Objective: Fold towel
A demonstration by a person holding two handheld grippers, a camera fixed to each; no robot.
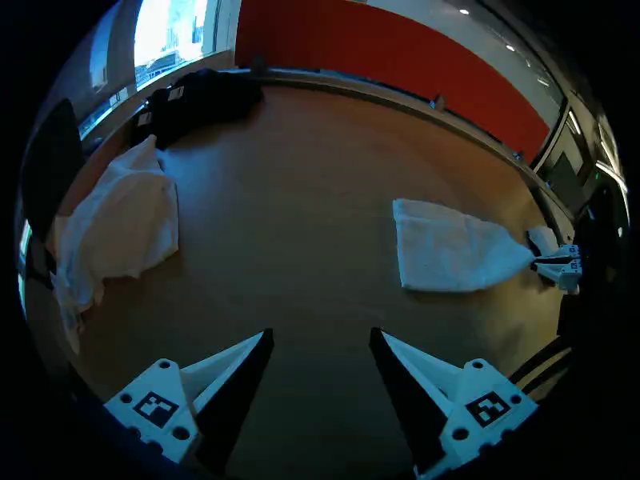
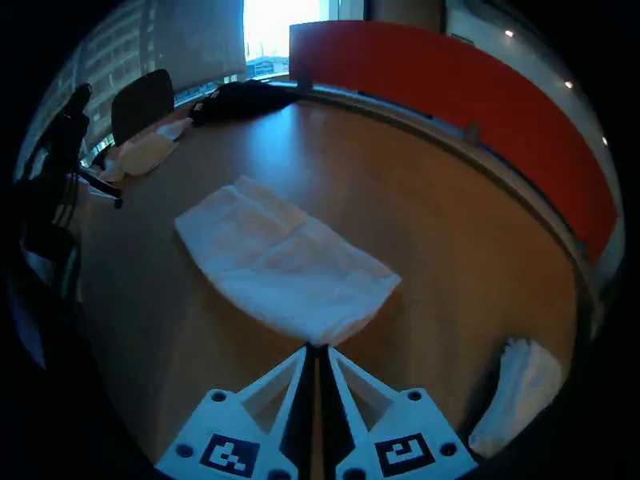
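**While the right gripper (image 2: 318, 350) pinches a corner, the towel (image 2: 280, 260) runs off leftward**

Clamped on the towel's nearest corner (drawn to a point in the left gripper view), the right gripper looks along the towel's long axis. That axis runs diagonally away and leftward over the bench (image 2: 448, 240). The left gripper (image 1: 320, 334) hangs wide open and empty, well apart from the towel, which lies ahead to its right. By my judgement the right one is placed to carry its corner over.

The towel (image 2: 280, 264) is soft, wrinkled white cloth. The table (image 2: 448, 240) is smooth wood with a faint sheen. At 6 o'clock, the right gripper (image 2: 318, 350) is matt white plastic.
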